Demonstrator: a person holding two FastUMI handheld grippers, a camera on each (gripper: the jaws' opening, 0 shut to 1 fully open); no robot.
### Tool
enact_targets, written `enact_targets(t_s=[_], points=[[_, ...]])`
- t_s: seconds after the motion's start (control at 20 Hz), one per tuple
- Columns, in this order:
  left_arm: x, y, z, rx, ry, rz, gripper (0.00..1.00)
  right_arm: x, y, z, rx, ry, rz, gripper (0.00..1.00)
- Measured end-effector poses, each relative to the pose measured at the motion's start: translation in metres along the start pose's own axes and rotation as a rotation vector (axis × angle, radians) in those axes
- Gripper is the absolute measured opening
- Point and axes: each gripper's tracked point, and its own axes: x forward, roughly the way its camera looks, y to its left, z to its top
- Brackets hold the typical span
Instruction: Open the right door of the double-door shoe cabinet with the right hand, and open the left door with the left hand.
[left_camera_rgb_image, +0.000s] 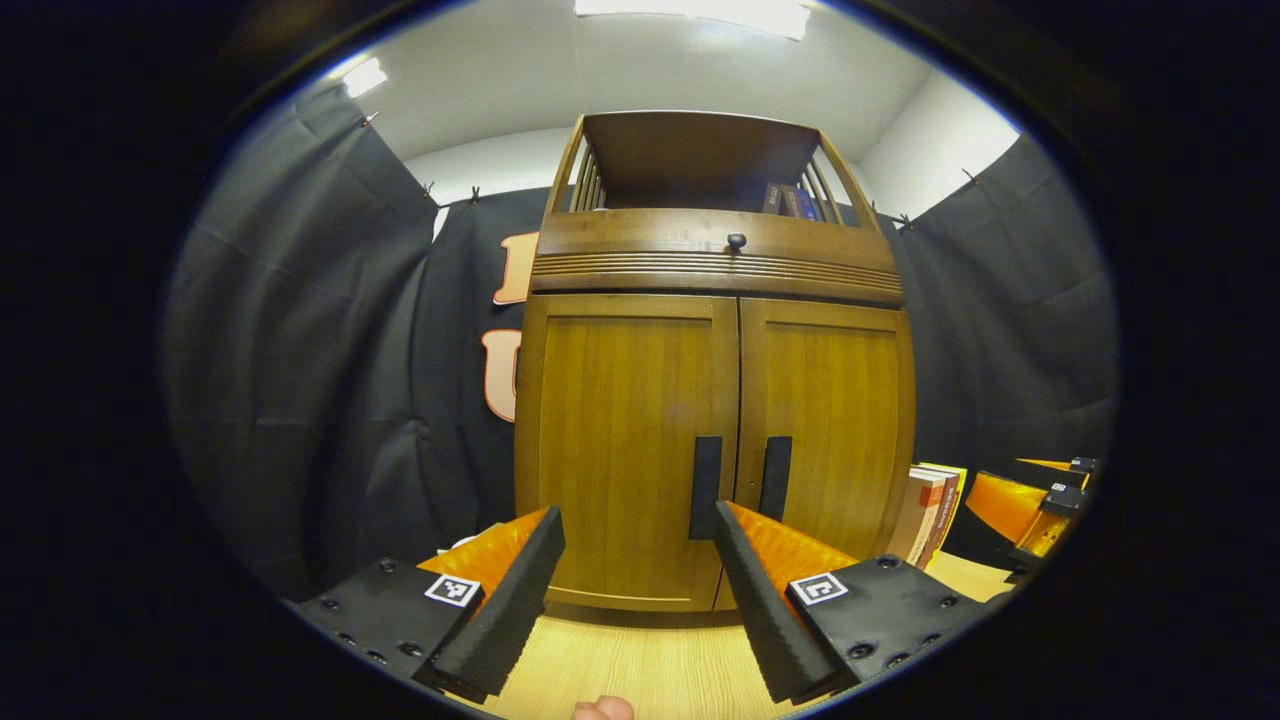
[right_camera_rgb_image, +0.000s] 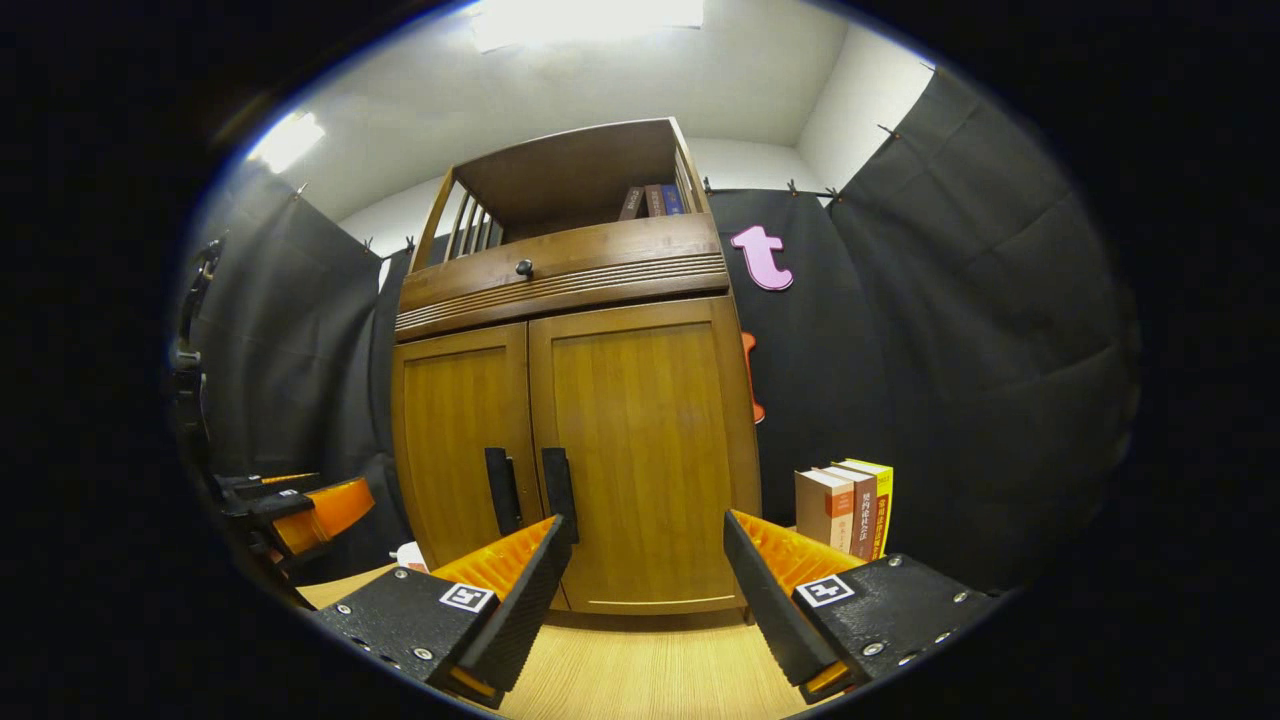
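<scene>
Both the left gripper (left_camera_rgb_image: 632, 560) and right gripper (right_camera_rgb_image: 640, 565) have ribbed wedge fingers on black screw-studded plates (a square coded marker on each), with glossy orange shells behind them.

Lit evenly and fairly brightly from above by ceiling panels (left_camera_rgb_image: 700, 12), blown out to pure white in both views (right_camera_rgb_image: 580, 18). Strong fisheye bending throughout: straight edges of the shoe cabinet (left_camera_rgb_image: 715, 400) bowed outward, upper shelf pinched narrow, more so toward the rim. Soft shadow along the cabinet's foot on the tabletop (left_camera_rgb_image: 650, 660). Mild sheen on the door panels (right_camera_rgb_image: 640, 440), no harsh glare. Sharp at centre, slightly soft and darkened at the edges. Dark under the top shelf (right_camera_rgb_image: 570, 175).
</scene>
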Motion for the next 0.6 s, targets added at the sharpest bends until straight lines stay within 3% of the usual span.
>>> enact_targets(t_s=[0.05,0.35,0.4,0.6], points=[[0.0,-0.001,0.0,-0.002,-0.005,-0.005,0.96,0.0,0.0,-0.001,-0.008,0.002,0.007,0.94],[0.001,0.002,0.002,0.011,-0.012,0.012,0.93,0.001,-0.002,-0.013,-0.066,0.028,0.029,0.98],[0.002,0.0,0.001,0.011,-0.015,0.01,0.94,0.003,-0.001,-0.014,-0.065,0.028,0.029,0.94],[0.002,0.0,0.0,0.021,-0.011,0.006,0.93,0.027,0.007,-0.011,-0.071,0.028,0.053,0.98]])
